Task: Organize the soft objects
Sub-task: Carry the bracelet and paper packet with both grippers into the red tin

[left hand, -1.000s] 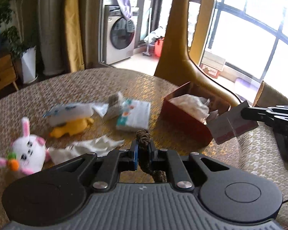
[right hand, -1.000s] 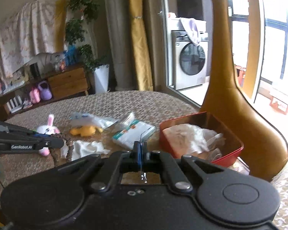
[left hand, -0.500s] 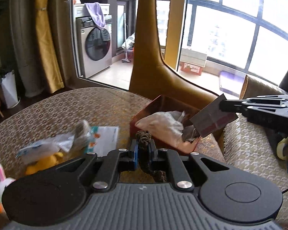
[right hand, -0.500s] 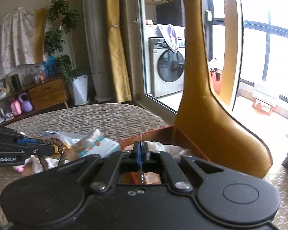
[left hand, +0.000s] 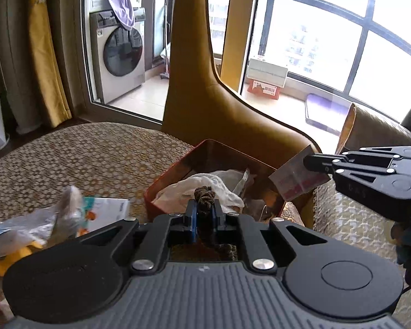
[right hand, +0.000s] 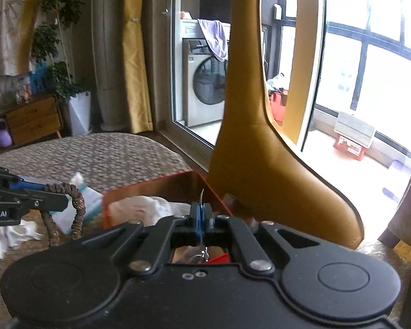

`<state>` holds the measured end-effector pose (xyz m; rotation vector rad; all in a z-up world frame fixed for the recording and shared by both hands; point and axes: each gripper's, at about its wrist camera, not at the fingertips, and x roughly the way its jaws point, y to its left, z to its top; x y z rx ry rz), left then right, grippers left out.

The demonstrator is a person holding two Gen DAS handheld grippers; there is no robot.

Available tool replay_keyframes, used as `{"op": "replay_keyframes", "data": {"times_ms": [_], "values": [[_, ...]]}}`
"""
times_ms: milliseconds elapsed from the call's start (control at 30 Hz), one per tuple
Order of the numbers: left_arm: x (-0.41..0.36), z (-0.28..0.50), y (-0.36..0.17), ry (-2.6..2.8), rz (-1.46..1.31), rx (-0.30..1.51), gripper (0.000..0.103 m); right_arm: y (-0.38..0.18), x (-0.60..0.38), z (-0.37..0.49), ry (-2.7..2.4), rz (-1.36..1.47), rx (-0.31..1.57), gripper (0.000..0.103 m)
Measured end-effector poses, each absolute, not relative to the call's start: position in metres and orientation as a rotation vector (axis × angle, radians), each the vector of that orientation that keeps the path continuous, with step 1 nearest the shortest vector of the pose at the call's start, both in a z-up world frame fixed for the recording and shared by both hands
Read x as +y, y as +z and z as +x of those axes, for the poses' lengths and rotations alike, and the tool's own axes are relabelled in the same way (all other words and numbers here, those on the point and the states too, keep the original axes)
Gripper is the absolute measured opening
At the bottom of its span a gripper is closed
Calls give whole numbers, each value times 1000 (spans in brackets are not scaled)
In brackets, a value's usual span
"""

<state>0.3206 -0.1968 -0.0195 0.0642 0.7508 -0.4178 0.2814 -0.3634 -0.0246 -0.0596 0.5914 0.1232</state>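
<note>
Two hand-held black grippers are hovering over a round surface (left hand: 90, 153) covered in woven brown-and-gold checked fabric, both aimed at a red rectangular box (left hand: 175, 174) near its far edge.

The left gripper (left hand: 204, 209) is holding its jaws nearly closed, pinching a brown braided cord loop (left hand: 205, 196) that is dangling below them. The cord is looking light, limp and knobbly, so it should drape and swing; a pinch anywhere along its braid should hold.

The right gripper (right hand: 201, 215) is keeping its jaws fully closed on the edge of a thin, flat packet with white and pink-red print (left hand: 297, 176), which is hanging over the box's right edge. It is appearing light and floppy (probably slippery film), so an edge pinch suits it.

Inside the box, crumpled white cloth (left hand: 205, 182) is already lying. At the left edge of the surface, a clear crinkled plastic bag (left hand: 41, 219), a white printed tissue pack (left hand: 106, 211) and a yellow soft toy (left hand: 11, 259) are waiting, blurred and partly cut off. The packet's printing is too small to read, and the gripper bodies are hiding the near part of the surface.
</note>
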Motion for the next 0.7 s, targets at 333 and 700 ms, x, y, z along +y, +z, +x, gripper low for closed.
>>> {"op": "replay_keyframes", "data": {"times_ms": [333, 700], "values": [[-228, 367, -47, -436, 54, 778, 10, -58, -375, 323, 95, -90, 636, 2], [-246, 395, -78, -460, 15, 826, 10, -85, -361, 332, 123, -135, 655, 4]]}}
